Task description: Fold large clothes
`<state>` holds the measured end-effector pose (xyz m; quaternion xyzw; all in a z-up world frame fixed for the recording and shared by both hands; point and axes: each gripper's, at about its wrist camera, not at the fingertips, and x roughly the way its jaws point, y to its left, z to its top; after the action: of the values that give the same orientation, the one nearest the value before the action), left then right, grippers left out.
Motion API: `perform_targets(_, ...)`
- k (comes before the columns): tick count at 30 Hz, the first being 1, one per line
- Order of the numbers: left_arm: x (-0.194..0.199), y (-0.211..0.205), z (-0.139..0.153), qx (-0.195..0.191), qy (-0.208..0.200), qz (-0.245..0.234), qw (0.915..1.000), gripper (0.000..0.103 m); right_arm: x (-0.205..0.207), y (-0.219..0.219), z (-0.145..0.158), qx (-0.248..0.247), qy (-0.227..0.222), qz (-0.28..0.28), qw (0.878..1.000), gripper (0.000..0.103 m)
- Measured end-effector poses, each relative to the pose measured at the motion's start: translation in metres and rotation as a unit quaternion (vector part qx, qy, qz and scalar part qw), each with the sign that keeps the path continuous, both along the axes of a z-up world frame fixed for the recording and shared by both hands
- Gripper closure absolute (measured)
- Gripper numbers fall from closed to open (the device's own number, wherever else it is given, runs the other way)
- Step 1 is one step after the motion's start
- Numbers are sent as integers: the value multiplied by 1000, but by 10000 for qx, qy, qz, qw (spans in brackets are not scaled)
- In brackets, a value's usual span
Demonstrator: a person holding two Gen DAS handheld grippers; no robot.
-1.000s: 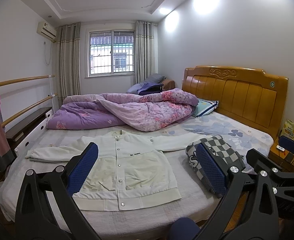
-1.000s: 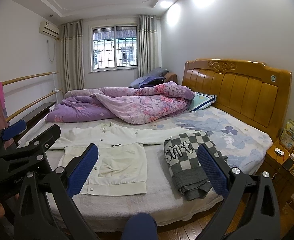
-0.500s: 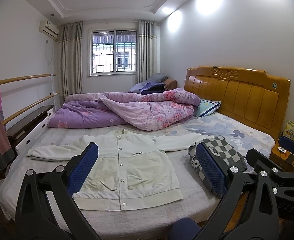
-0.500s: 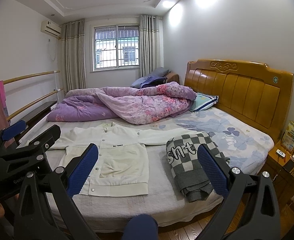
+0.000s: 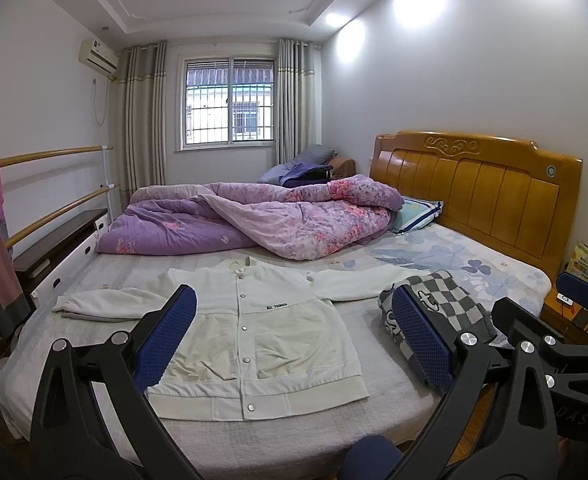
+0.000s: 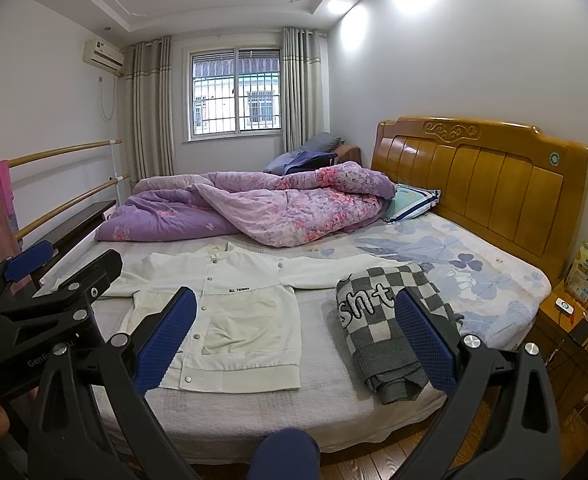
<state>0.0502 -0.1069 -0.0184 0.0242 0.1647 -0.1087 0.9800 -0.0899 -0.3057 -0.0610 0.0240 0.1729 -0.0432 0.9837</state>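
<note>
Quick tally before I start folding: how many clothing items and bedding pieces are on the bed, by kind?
Spread-out clothes: 1, the white jacket
Folded clothes: 1, the checkered sweater
Quilts: 1, the purple quilt
Pillows: 1, the striped pillow
Total: 4
Both tongs are open and hold nothing.

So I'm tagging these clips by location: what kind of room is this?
A home bedroom: a bed with a wooden headboard, a rumpled purple duvet, and a white jacket spread out on it.
</note>
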Motion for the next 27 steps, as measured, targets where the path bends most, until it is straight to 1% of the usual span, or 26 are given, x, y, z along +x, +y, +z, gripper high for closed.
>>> perform_targets(11, -2, 3, -4, 17, -81, 48, 10000, 5, 1, -1, 0, 13, 4, 7, 10000, 7)
perform_targets(27, 0, 7, -6, 10, -50, 38, 10000, 5, 5, 2, -1, 45, 43, 25, 10000, 7)
